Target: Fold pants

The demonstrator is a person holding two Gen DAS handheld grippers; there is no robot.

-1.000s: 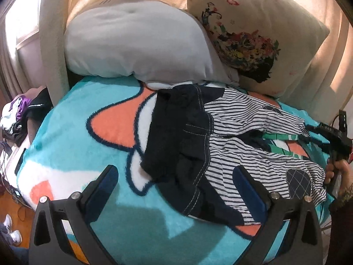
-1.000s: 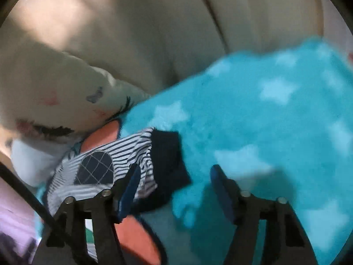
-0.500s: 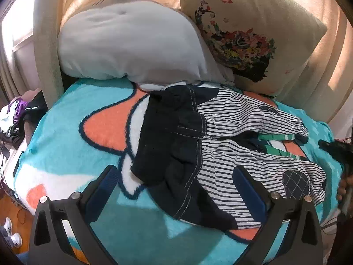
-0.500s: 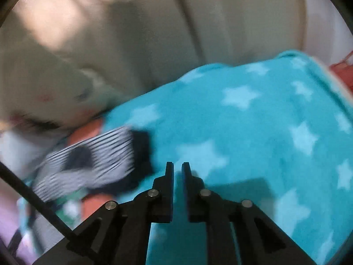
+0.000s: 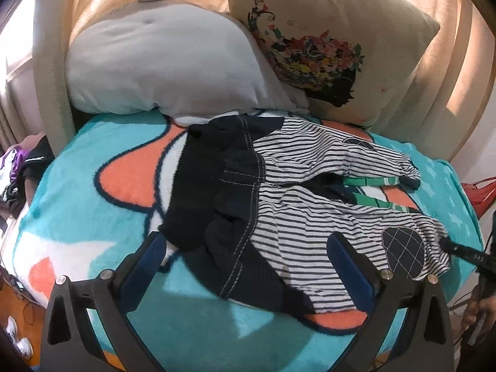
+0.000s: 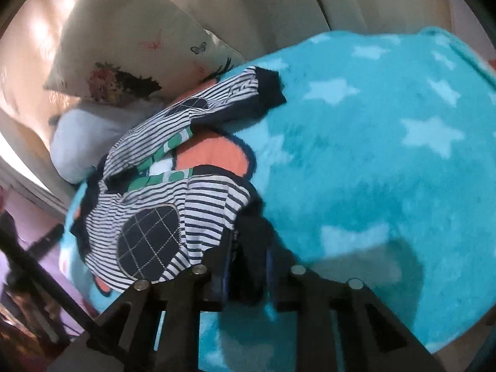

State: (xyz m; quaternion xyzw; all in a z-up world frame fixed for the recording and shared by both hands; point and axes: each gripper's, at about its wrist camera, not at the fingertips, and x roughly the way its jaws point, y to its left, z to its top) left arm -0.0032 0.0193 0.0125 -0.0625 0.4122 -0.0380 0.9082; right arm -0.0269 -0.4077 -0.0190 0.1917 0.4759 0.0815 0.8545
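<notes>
The small striped pants (image 5: pixel 310 217) with a dark navy waist and navy quilted knee patches lie spread on a turquoise fleece blanket (image 5: pixel 93 161). Their legs point right. My left gripper (image 5: pixel 248 260) is open and empty, hovering over the near waist edge. My right gripper (image 6: pixel 246 266) is shut on the dark cuff of the near pant leg (image 6: pixel 251 226), and the leg (image 6: pixel 161 226) bunches up in front of it. The right gripper also shows in the left wrist view (image 5: pixel 458 249) at the near leg's end. The far leg (image 6: pixel 223 99) lies flat.
A large grey plush pillow (image 5: pixel 164 62) and a cream floral cushion (image 5: pixel 325 37) rest at the back of the blanket. Clothes are piled off the left edge (image 5: pixel 18 170). A red object (image 5: pixel 480 192) sits off the right edge. Cream curtains hang behind.
My right gripper closed in the air, then moved onto the near leg's cuff and now grips it. My left gripper moved slightly closer over the waist and stayed open.
</notes>
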